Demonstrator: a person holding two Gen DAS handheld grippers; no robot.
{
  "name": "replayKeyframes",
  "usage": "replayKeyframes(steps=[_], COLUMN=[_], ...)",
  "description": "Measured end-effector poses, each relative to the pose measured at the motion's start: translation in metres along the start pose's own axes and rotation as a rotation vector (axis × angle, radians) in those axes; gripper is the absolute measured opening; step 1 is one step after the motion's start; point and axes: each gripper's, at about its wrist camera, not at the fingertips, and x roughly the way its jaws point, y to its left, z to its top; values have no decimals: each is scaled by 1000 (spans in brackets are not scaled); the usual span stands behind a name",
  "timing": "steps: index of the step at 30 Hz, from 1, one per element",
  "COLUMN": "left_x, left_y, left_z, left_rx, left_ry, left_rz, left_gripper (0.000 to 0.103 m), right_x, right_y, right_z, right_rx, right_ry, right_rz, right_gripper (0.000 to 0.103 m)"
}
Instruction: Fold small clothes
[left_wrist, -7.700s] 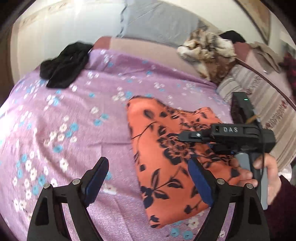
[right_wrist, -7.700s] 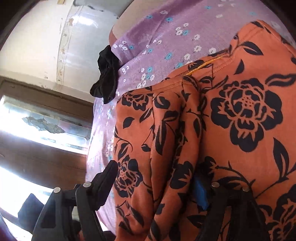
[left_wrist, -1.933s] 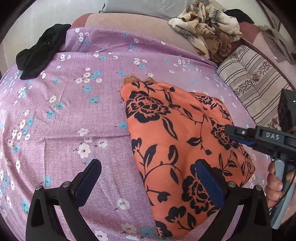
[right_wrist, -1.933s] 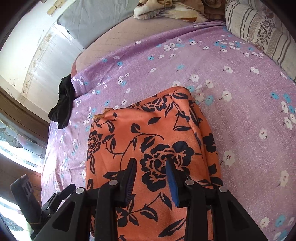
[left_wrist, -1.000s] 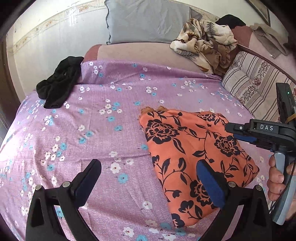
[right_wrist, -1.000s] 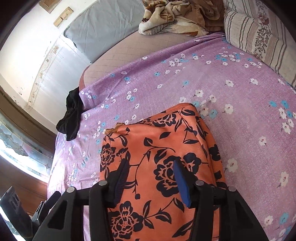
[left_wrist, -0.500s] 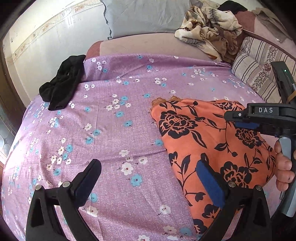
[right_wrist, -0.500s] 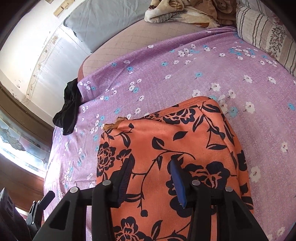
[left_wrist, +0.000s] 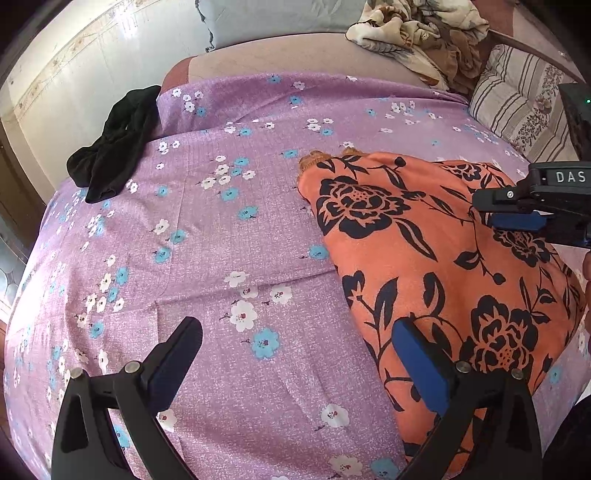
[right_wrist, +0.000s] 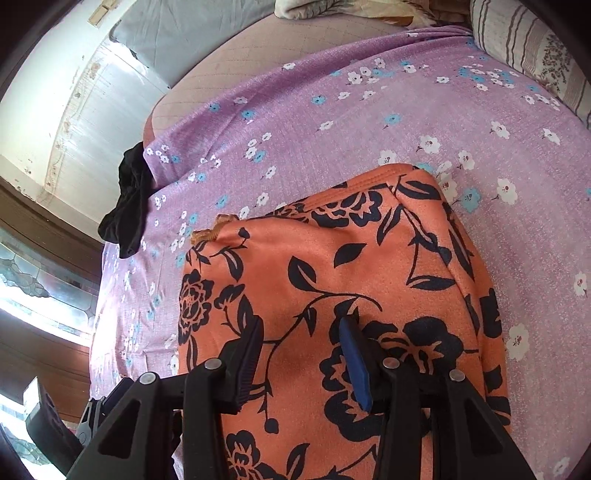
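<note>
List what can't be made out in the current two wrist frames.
- Orange floral garment: near edge cut off by the frame bottom and the left gripper in the left wrist view; layers underneath hidden by its own top face.
- Right gripper: jaws apart over the cloth; contact with it can't be judged.
- Black garment: crumpled, type unreadable.
- Striped pillow: cut off by the right wrist frame edge.

I'm looking at a bed (left_wrist: 280, 55) covered by a purple floral sheet (left_wrist: 221, 229). 1 folded orange floral garment (left_wrist: 424, 258) lies flat on the sheet's right part. A black garment (left_wrist: 114, 147) sits crumpled at the sheet's far left edge. A striped pillow (left_wrist: 517, 96) and rumpled beige blanket (left_wrist: 417, 29) lie at the far right.
</note>
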Motion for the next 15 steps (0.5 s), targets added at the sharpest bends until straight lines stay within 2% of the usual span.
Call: replayKeyframes(steps=[10,15], left_x=[1,2], left_y=[0,0], left_z=[-1,-1], left_rx=[2,2], left_ry=[-4,-4], left_rz=[5,4], left_gripper=[103,103], right_x=[-34,-37], right_y=[-18,-28], right_z=[6,10], right_rx=[-9,1], right_ry=[-90,-90], right_rz=[21,0], right_gripper=[47,47])
